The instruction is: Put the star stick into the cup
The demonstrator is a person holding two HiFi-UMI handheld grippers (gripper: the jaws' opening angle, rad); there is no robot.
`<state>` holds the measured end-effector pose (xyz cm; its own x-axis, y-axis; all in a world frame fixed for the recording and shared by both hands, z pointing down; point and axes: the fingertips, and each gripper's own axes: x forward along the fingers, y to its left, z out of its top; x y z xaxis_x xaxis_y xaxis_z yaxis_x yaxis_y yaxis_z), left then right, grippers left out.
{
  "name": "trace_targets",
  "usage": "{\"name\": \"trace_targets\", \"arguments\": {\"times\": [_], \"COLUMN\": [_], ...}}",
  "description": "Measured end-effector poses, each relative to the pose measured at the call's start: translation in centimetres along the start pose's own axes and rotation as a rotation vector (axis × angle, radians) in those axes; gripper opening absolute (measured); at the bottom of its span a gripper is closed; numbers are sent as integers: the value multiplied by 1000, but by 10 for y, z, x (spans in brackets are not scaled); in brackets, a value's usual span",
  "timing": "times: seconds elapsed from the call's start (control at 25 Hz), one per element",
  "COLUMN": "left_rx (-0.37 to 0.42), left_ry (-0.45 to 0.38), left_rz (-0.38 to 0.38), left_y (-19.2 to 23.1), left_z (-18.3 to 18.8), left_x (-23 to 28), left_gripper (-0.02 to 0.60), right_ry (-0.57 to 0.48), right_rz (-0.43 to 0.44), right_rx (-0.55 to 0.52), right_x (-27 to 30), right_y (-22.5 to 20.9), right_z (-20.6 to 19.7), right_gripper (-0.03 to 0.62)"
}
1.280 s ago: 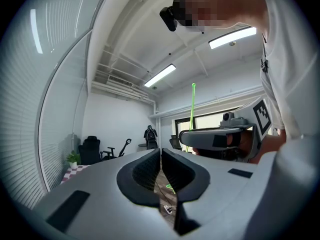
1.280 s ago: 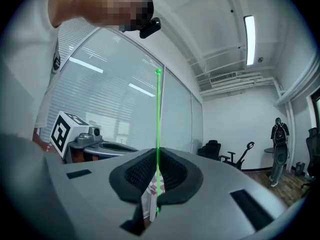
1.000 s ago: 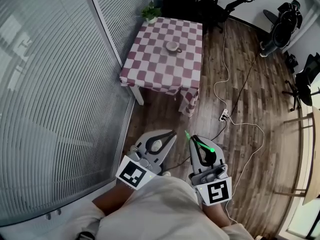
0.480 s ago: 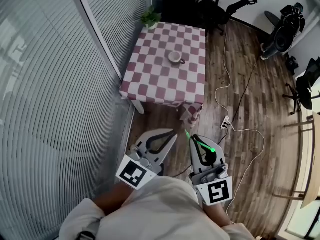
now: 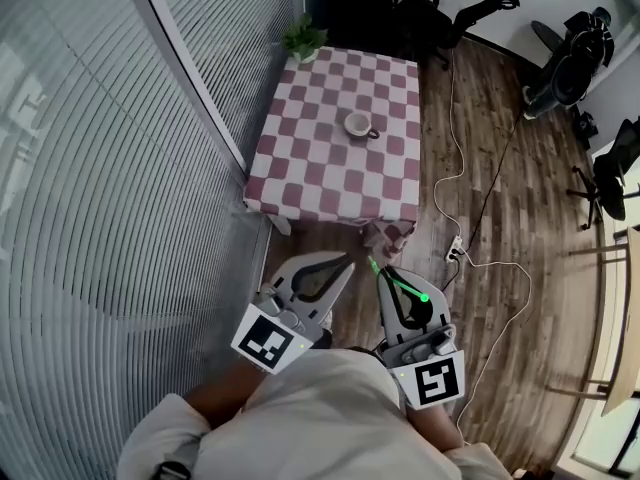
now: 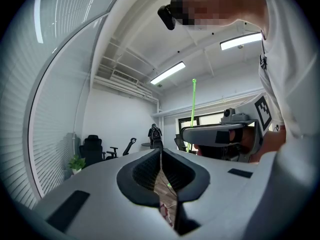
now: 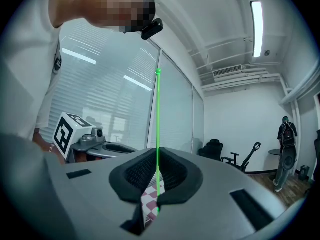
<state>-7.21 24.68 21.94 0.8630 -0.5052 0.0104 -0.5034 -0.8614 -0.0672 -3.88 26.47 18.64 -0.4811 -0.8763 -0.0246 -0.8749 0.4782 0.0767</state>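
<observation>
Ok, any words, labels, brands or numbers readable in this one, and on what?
No readable text anywhere in these views.
Left marker cube and right marker cube: black-and-white square code patterns, not letters or numbers.
Shirt print: a small dark mark on the person's white top, too small and blurred to read.

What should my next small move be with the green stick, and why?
Probably step closer to the red-and-white checkered table. The white cup on it sits well ahead of both claws. The right claw is shut on the thin green stick, so nothing seems to need regripping first.
</observation>
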Motion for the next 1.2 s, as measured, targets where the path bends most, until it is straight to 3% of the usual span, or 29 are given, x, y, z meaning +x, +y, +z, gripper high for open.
{"name": "trace_targets", "arguments": {"times": [0.12,0.52,0.96,1.2], "left_rx": [27,-14,37,27], "left_ry": [20,4,14,20], "left_rz": [-18,-13,-15,-13], "left_y": [7,24,49,67], "left_z": [-3,-3,0,-8], "left_x": [0,13,50,81], "left_gripper": [38,38,38,38], "right_ry": [1,1,-21,-17], "right_rz": [-11,-30,-28,-31], "right_rx": [2,-1,-8,5], "right_x": [8,24,49,68], "right_y": [-1,-18,-57,-89], "right_z": [0,0,-3,-12], "right_gripper": [38,38,38,38]}}
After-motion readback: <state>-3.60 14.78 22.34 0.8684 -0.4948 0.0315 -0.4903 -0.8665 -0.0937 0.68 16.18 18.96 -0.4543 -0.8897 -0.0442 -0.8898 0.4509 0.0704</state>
